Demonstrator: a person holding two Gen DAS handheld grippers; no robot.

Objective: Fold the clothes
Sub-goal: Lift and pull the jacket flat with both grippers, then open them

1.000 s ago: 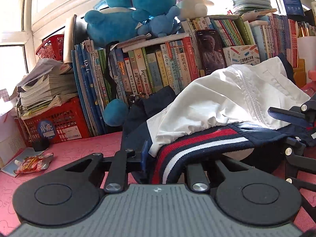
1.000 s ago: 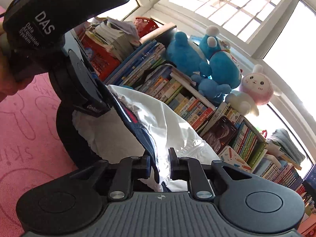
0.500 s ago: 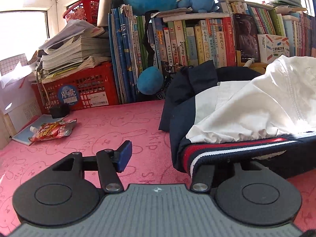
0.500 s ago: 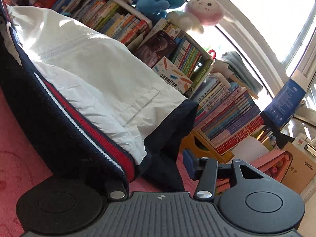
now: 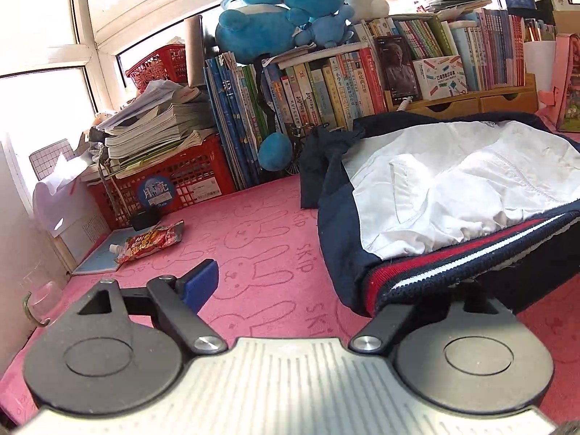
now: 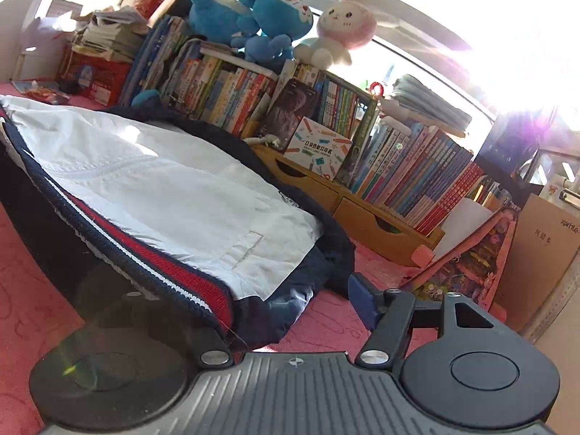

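Observation:
A navy jacket (image 5: 427, 195) with white lining up and a red-and-white striped hem (image 5: 456, 257) lies folded on the pink mat (image 5: 253, 239). My left gripper (image 5: 319, 290) sits at the hem's left end with its jaws opening. Its blue left pad (image 5: 201, 284) stands free over the mat, and the right finger is hidden under the hem. My right gripper (image 6: 275, 311) is at the other end of the jacket (image 6: 163, 181), jaws opening too. Its right pad (image 6: 362, 301) is clear of the cloth, while the hem (image 6: 152, 257) covers the left finger. Neither gripper pinches the cloth.
A row of books (image 5: 326, 87) with blue plush toys (image 5: 275, 11) on top lines the back. A red basket (image 5: 170, 181) under stacked papers and a snack packet (image 5: 152, 241) sit at the left. A wooden drawer shelf (image 6: 362, 210), a pink picture case (image 6: 471, 253) and a cardboard box (image 6: 543, 243) are at the right.
Both grippers were shut on the raised striped hem. They have let go and opened, the jacket has settled onto the mat, and the two hands have drawn apart sideways.

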